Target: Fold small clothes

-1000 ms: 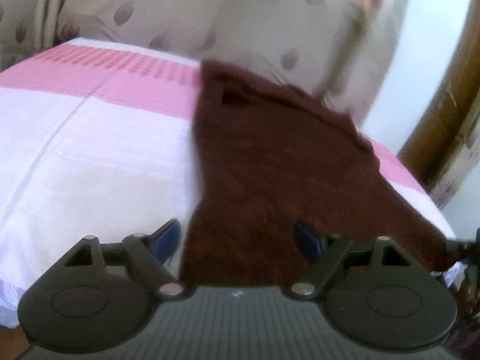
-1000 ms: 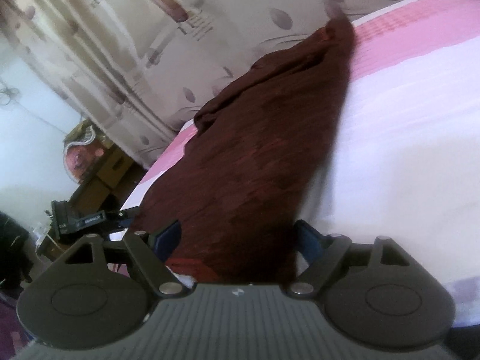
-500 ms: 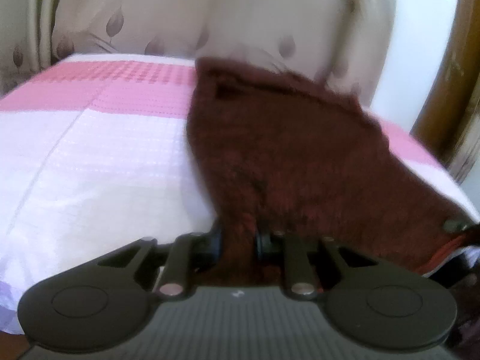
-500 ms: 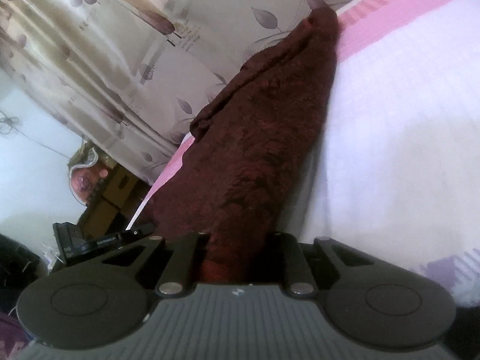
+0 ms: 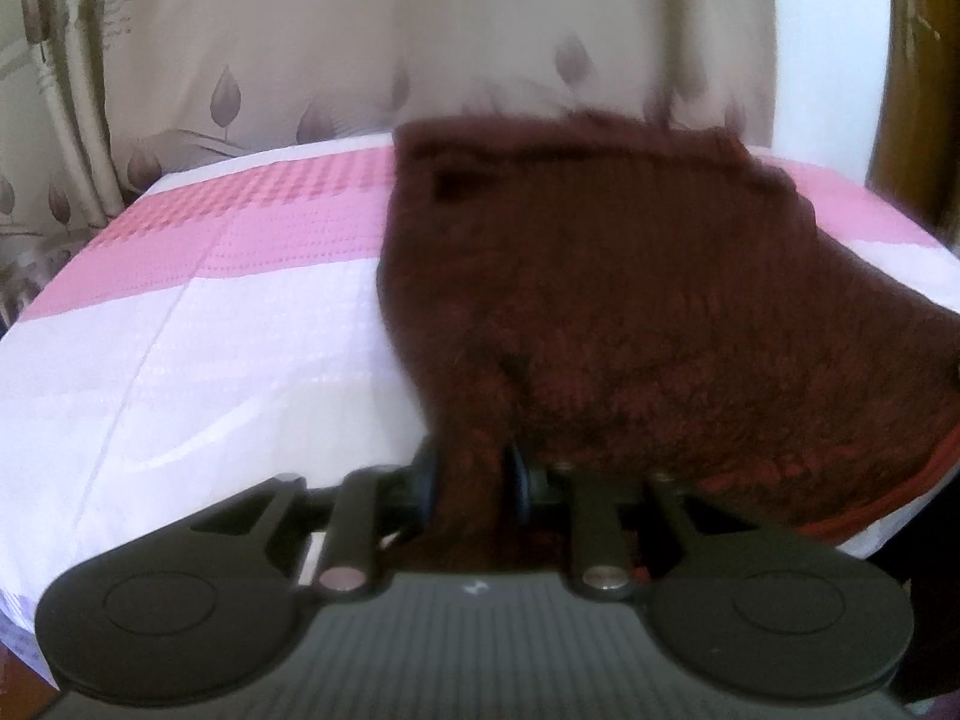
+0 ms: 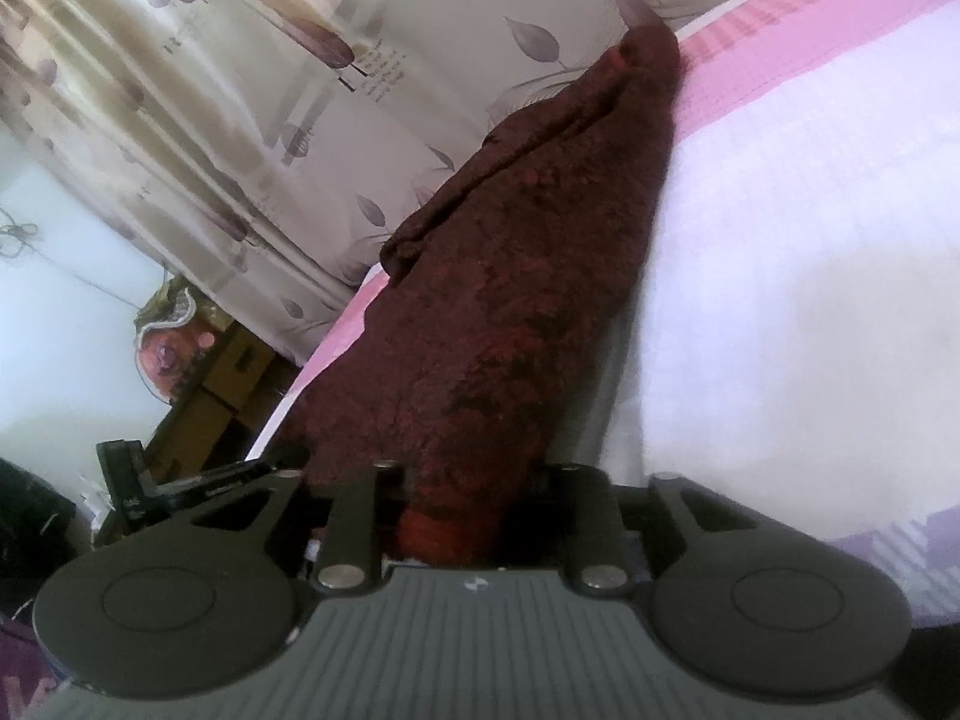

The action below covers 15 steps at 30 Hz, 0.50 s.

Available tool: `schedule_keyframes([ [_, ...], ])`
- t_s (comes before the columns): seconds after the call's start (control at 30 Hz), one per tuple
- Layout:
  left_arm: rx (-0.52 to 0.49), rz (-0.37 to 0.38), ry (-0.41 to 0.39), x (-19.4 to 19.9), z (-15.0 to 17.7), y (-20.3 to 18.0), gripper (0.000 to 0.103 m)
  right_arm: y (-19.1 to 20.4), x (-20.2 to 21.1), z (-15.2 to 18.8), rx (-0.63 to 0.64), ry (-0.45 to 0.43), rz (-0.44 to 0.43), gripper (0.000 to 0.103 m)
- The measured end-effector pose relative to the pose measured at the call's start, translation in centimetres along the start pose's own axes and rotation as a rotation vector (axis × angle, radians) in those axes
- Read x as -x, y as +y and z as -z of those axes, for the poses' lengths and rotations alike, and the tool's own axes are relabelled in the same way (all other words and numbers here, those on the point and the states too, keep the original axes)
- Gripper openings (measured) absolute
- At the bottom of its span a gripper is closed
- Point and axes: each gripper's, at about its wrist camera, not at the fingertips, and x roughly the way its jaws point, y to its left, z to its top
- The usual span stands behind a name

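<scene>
Blurring softens the left view, and the maroon garment (image 5: 630, 312) hides the left gripper (image 5: 474, 480) pads. Tilted downward, its jaws are opening yet still pinch the garment's near edge on the bed (image 5: 210, 360). The right gripper (image 6: 468, 516), jaws also opening, clasps bunched cloth. A second ago both gaped wide.

The dark maroon fuzzy garment (image 5: 630, 300) lies spread across the pink-and-white bedspread (image 5: 210, 330). Its near edge is bunched and lifted off that bedspread, red hem showing.
</scene>
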Motion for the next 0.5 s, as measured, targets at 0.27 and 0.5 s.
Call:
schedule_keyframes([
  [0.27, -0.018, -0.015, 0.001, -0.3, 0.0, -0.4, 0.024, 0.0, -0.2, -0.4, 0.003, -0.008, -0.001, 0.042],
  [0.5, -0.001, 0.005, -0.011, -0.5, 0.2, -0.3, 0.018, 0.7, -1.1, 0.0, 0.045, 0.016, 0.042, 0.019],
])
